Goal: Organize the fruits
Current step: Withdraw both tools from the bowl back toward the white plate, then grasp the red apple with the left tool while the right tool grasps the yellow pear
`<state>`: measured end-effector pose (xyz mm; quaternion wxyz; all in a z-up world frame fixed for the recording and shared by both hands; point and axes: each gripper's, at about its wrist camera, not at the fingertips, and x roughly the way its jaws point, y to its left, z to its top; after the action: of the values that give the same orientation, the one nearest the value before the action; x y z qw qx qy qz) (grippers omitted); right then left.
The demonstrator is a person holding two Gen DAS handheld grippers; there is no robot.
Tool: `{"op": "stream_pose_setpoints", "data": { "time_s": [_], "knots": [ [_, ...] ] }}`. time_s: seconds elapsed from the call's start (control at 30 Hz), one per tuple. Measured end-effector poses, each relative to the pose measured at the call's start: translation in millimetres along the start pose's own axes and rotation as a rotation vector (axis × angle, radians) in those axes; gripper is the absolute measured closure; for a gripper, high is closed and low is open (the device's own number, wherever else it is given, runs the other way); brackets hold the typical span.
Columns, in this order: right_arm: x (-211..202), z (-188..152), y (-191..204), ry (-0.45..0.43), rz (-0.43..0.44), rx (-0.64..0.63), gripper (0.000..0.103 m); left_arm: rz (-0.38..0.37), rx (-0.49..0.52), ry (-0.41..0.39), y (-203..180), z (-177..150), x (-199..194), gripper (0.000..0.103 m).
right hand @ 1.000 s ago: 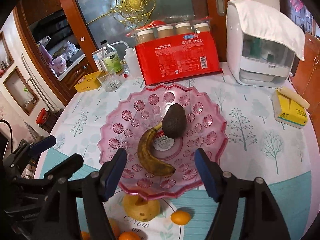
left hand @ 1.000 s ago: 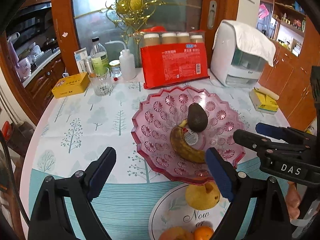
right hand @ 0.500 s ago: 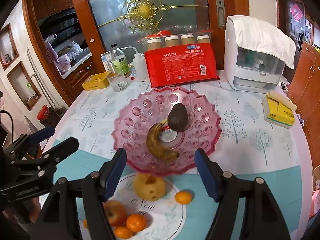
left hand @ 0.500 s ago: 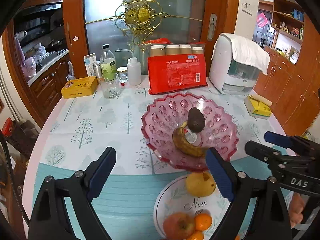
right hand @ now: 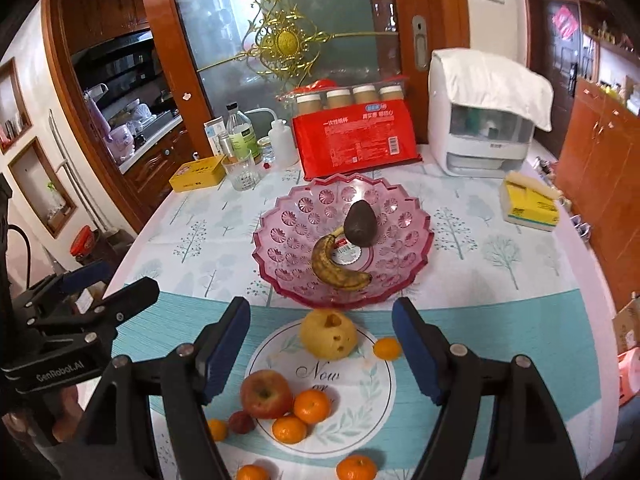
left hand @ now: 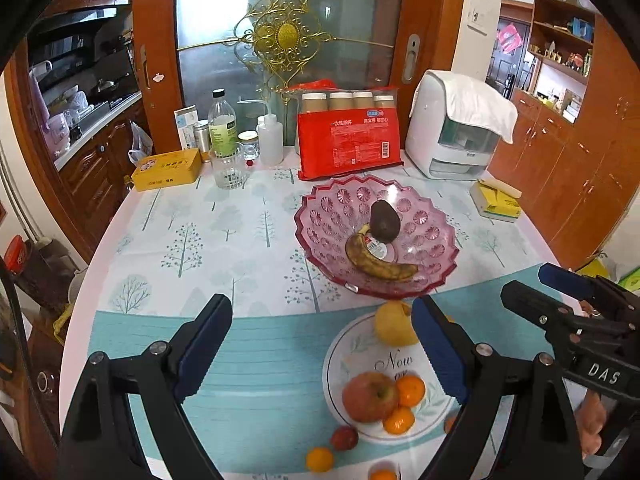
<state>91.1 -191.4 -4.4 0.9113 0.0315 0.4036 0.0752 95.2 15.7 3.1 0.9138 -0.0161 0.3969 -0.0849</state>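
Observation:
A pink glass bowl [right hand: 280, 232] [left hand: 436, 236] holds a spotted banana [right hand: 334, 270] [left hand: 376, 264] and a dark avocado [right hand: 360, 222] [left hand: 384, 220]. In front of it a white plate [right hand: 360, 404] [left hand: 340, 364] carries a yellow pear [right hand: 328, 332] [left hand: 394, 322], a red apple [right hand: 266, 394] [left hand: 370, 396] and tangerines [right hand: 311, 406]. More tangerines [right hand: 387, 348] and a small red fruit [right hand: 241, 422] lie on the cloth around it. My left gripper [left hand: 320, 348] and right gripper [right hand: 320, 348] are both open and empty, held above the near table edge.
At the back stand a red pack of paper cups [right hand: 354, 142], a white appliance under a cloth [right hand: 480, 120], bottles [right hand: 240, 136], a glass [right hand: 241, 174] and a yellow tin [right hand: 198, 174]. A yellow tissue pack [right hand: 530, 206] lies at the right.
Both grippers have pulled back and up from the bowl, still open. The plate with the apple and tangerines has come into view.

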Motion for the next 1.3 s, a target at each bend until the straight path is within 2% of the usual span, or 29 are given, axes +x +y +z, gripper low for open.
{"op": "stream_pose_setpoints", "data": {
  "time_s": [0.37,0.73,1.03,1.3],
  "knots": [
    [-26,-38,21,-0.018,-0.042,-0.023,0.029,-0.025,0.0,0.014,5,-32,-24,0.012],
    [-24,-91,20,0.042,-0.056,-0.04,0.029,-0.028,0.045,0.052,-2,-78,-23,0.012],
    [-1,-119,7,0.128,-0.067,0.004,0.029,-0.052,0.091,0.151,-11,-109,15,0.012],
    [25,-131,-21,0.189,-0.069,0.073,0.029,-0.089,0.088,0.259,-28,-119,80,0.012]
  ]
}}
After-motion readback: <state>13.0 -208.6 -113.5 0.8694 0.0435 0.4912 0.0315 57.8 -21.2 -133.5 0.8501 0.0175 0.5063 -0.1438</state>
